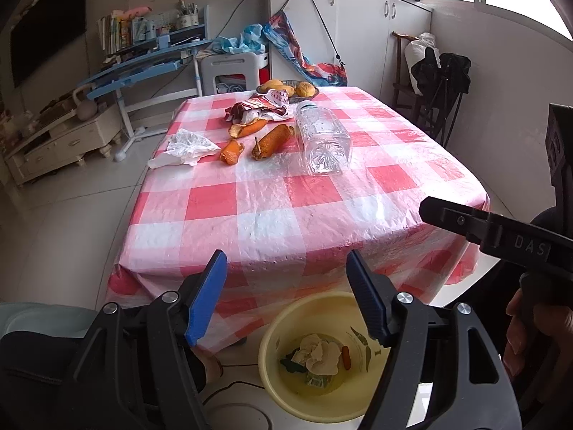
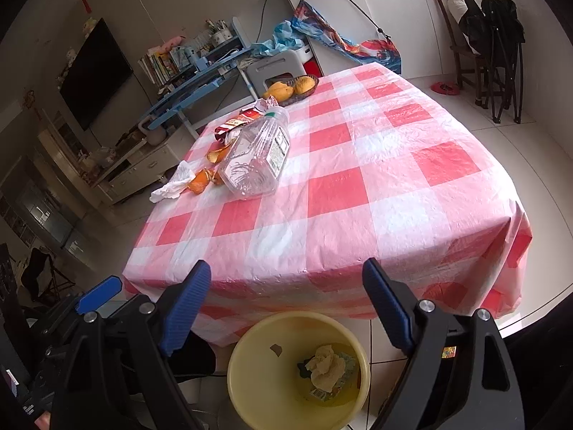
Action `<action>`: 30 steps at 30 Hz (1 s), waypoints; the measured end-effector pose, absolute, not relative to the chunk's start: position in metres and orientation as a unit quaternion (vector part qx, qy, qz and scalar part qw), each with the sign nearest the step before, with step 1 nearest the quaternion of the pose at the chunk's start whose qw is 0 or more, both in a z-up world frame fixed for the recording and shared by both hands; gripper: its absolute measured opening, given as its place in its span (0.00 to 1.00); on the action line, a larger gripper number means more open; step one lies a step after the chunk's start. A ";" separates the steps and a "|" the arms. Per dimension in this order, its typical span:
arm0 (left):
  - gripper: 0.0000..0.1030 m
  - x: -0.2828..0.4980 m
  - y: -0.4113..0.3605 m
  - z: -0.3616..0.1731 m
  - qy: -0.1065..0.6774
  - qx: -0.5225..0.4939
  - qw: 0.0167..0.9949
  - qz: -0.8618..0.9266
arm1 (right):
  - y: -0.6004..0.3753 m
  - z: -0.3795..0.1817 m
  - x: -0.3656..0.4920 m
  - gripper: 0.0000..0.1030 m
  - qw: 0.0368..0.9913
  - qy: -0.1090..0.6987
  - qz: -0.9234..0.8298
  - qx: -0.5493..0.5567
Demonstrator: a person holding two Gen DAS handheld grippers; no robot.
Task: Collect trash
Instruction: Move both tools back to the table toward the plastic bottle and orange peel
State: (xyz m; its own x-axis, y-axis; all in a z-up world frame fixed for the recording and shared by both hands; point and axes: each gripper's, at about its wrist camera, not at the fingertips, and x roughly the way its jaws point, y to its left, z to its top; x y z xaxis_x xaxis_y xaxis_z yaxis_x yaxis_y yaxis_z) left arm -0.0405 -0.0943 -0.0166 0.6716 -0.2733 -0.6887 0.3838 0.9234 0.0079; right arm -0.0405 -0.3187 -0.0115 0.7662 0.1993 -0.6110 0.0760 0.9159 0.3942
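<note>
A yellow bin (image 1: 272,362) (image 2: 250,369) stands on the floor below the table's near edge, with crumpled paper (image 1: 320,354) (image 2: 327,365) and small scraps inside. On the red-checked table (image 1: 286,208) (image 2: 358,197) lie a clear plastic bottle (image 1: 322,139) (image 2: 258,154) on its side, orange peels (image 1: 268,141) (image 2: 202,181), a white tissue (image 1: 186,147) (image 2: 170,186) and a red snack wrapper (image 1: 261,109) (image 2: 243,118). My left gripper (image 1: 286,294) is open and empty above the bin. My right gripper (image 2: 286,304) is open and empty above the bin.
A basket of mangoes (image 1: 286,89) (image 2: 293,87) sits at the table's far edge. A blue desk (image 1: 143,68), a white stool (image 1: 232,68) and cabinets stand behind. A chair with dark clothes (image 1: 437,82) (image 2: 490,36) is on the right.
</note>
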 end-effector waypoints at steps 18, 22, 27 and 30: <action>0.64 -0.008 -0.056 0.001 0.343 -0.027 0.931 -0.119 | -0.297 -0.002 -0.030 0.81 0.936 0.316 0.050 0.144; 0.64 -0.005 -0.053 0.000 0.342 -0.032 0.933 -0.106 | -0.291 -0.003 -0.030 0.81 0.937 0.318 0.054 0.135; 0.64 -0.003 -0.048 0.001 0.341 -0.044 0.934 -0.096 | -0.289 -0.001 -0.036 0.82 0.939 0.318 0.054 0.120; 0.64 -0.003 -0.047 0.001 0.339 -0.045 0.935 -0.091 | -0.290 0.003 -0.039 0.82 0.941 0.314 0.049 0.115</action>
State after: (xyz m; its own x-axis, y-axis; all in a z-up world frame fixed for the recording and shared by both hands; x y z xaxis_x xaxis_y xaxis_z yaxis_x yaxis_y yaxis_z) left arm -0.0033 -0.0469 0.0009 0.7535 -0.2001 -0.6263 0.1392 0.9795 -0.1456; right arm -0.0395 -0.2899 0.0029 0.7981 0.1647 -0.5795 -0.0208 0.9689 0.2466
